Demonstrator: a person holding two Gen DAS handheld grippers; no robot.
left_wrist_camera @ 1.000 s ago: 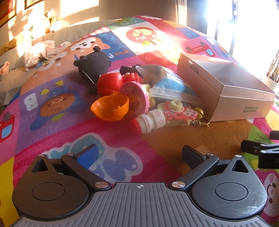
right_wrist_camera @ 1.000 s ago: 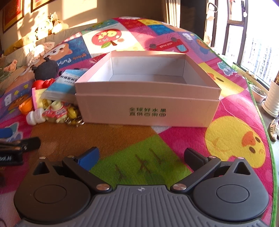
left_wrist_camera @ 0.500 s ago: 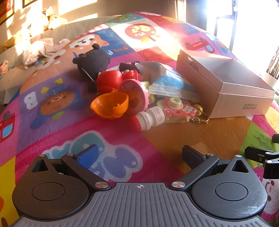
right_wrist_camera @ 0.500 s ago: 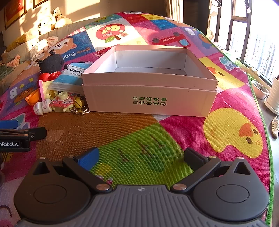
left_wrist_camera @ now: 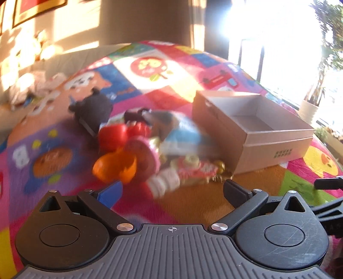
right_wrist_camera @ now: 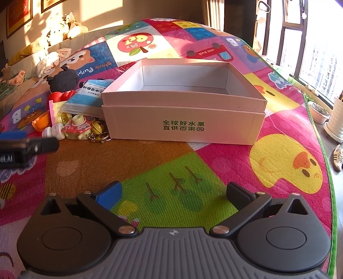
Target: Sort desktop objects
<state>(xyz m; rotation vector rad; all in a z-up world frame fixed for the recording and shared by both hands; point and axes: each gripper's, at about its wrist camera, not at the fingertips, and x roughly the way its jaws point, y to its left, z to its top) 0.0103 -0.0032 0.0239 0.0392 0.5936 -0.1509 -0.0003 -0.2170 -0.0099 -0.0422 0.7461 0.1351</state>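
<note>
Left tool (left_wrist_camera: pixel 172 193) nearer blurred toy pile (left_wrist_camera: pixel 150 154), both tools apart, box lettering (right_wrist_camera: pixel 183 126) legible only rightward

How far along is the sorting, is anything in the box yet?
Nothing looks sorted: the part of the box interior that shows is bare. Nothing is in hand either; the left gripper and right gripper are both open and hold nothing. All of it is left: the orange shell, small bottle, bells, packet and black plush lie piled on the mat beside the box.

Home playroom: cartoon play mat (right_wrist_camera: pixel 214 167), plush toys (right_wrist_camera: pixel 64 23), framed pictures (right_wrist_camera: pixel 17 17).
</note>
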